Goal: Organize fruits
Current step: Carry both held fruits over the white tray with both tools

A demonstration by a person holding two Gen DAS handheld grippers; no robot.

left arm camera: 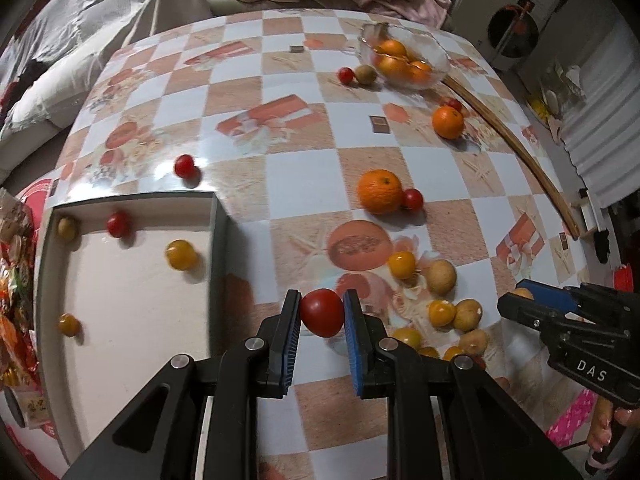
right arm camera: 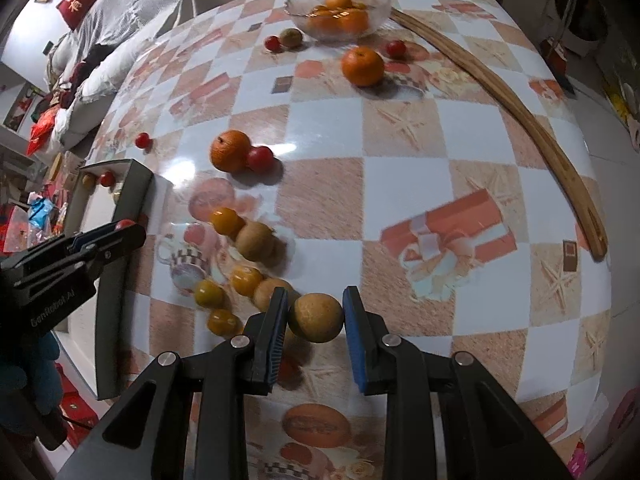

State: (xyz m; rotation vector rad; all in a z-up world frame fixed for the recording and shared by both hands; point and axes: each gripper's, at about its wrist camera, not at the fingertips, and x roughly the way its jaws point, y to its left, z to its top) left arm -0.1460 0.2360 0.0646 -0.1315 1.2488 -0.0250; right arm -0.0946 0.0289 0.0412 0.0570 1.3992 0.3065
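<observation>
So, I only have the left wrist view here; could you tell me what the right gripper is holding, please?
Observer: The right gripper is shut on a tan round fruit, with a finger on each side.
Operator: Thank you. Is anything close beside it?
Observer: Yes, another tan fruit sits just behind its left finger, partly hidden.
Operator: And how does my left gripper look from there?
Observer: The left gripper shows side-on by the tray, its tomato barely peeking out, and a teal glove or sleeve is behind it.
</observation>
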